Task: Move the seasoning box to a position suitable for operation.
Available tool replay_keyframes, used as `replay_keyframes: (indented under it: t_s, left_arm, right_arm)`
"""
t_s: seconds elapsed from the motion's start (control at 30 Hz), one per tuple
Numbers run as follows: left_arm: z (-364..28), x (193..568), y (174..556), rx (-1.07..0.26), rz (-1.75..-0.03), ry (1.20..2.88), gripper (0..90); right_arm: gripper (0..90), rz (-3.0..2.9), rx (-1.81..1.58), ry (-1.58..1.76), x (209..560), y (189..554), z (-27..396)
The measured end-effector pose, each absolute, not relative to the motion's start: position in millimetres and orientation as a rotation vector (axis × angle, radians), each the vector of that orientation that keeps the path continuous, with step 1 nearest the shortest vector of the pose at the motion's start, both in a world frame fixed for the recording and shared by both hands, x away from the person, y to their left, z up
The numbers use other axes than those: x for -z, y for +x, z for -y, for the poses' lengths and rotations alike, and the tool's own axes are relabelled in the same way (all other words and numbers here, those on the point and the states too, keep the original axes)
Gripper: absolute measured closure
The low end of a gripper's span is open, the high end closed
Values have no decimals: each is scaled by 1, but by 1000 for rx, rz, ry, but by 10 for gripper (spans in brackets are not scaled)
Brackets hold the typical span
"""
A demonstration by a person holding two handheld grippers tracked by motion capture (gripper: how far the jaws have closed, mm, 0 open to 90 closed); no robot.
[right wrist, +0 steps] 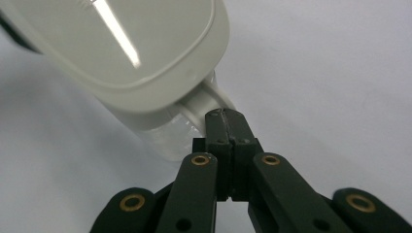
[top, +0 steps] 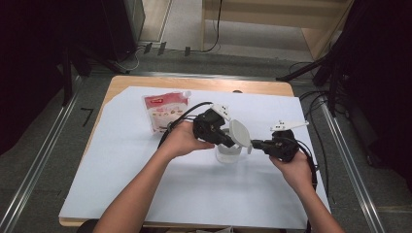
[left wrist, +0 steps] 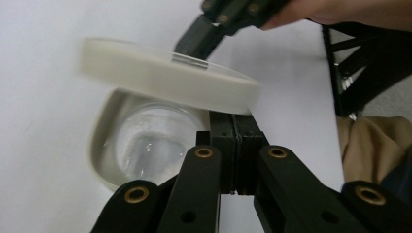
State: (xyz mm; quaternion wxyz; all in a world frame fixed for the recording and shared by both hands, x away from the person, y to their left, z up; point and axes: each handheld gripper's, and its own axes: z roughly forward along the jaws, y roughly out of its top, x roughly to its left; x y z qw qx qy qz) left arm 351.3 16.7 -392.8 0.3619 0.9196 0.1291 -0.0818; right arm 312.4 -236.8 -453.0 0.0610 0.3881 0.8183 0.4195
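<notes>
A small clear container [top: 227, 153] stands mid-table on the white sheet [top: 145, 184]. Its white lid [top: 238, 131] is tilted up above it. My right gripper [top: 253, 143] comes in from the right and is shut on the lid's tab [right wrist: 201, 99]; in the right gripper view its jaws [right wrist: 224, 115] pinch that tab below the lid [right wrist: 121, 48]. My left gripper [top: 232, 142] reaches in from the left. In the left gripper view its jaws [left wrist: 235, 121] are pressed together at the container's rim [left wrist: 99, 145], with their tips hidden under the lid [left wrist: 165, 73]. The right gripper [left wrist: 192, 48] is seen beyond.
A red-and-white pouch [top: 165, 110] lies on the sheet behind and left of the container. Cables trail from both grippers. The wooden table edge [top: 194, 83] runs along the back, and dark stands flank the table.
</notes>
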Motion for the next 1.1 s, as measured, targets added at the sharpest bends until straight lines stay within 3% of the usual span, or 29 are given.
replay_keyframes:
  t_s: [0.8, 0.97, 1.1]
  left_arm:
    - [22, 387, 365, 292, -347, 2378, 897]
    - [23, 387, 365, 292, -361, 2378, 857]
    - [17, 385, 366, 272, -379, 2378, 766]
  right_arm:
    - [900, -2464, -1288, 1204, 456, 311, 238]
    - [900, -2463, -1300, 1204, 456, 311, 239]
    - [897, -2458, -1304, 1195, 456, 311, 240]
